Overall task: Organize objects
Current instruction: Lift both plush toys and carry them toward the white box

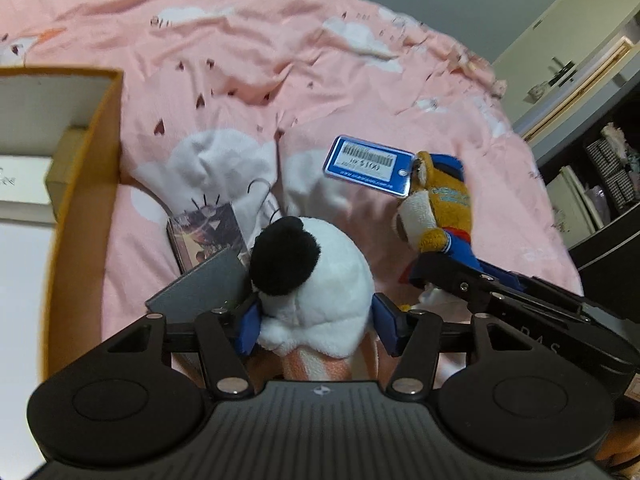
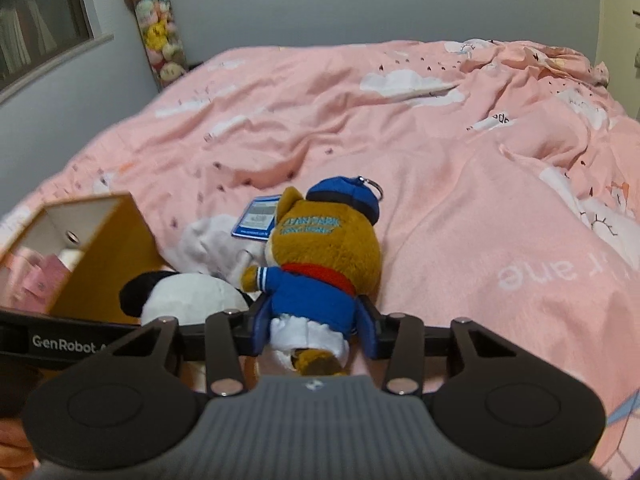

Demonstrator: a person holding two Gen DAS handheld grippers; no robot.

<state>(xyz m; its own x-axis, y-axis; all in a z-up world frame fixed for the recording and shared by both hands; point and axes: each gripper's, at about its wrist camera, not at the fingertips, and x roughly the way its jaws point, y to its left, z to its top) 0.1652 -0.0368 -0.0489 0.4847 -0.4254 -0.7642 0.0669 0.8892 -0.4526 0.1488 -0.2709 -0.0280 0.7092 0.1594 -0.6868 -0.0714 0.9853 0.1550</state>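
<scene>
My left gripper (image 1: 316, 322) is shut on a white plush with a black ear (image 1: 316, 276), held just above the pink bedspread. My right gripper (image 2: 314, 324) is shut on a brown bear plush in a blue jacket and cap (image 2: 324, 256). The bear has a blue price tag (image 1: 368, 165); the tag shows too in the right wrist view (image 2: 256, 216). The two plushes sit side by side: the white one (image 2: 188, 296) is left of the bear, and the bear (image 1: 436, 208) is right of the white one.
An open orange box (image 1: 86, 184) stands at the left with white and pink items inside; it also shows in the right wrist view (image 2: 104, 256). A small picture card (image 1: 208, 232) and a grey card (image 1: 204, 284) lie by the box. A cabinet (image 1: 580, 40) and shelves stand right of the bed.
</scene>
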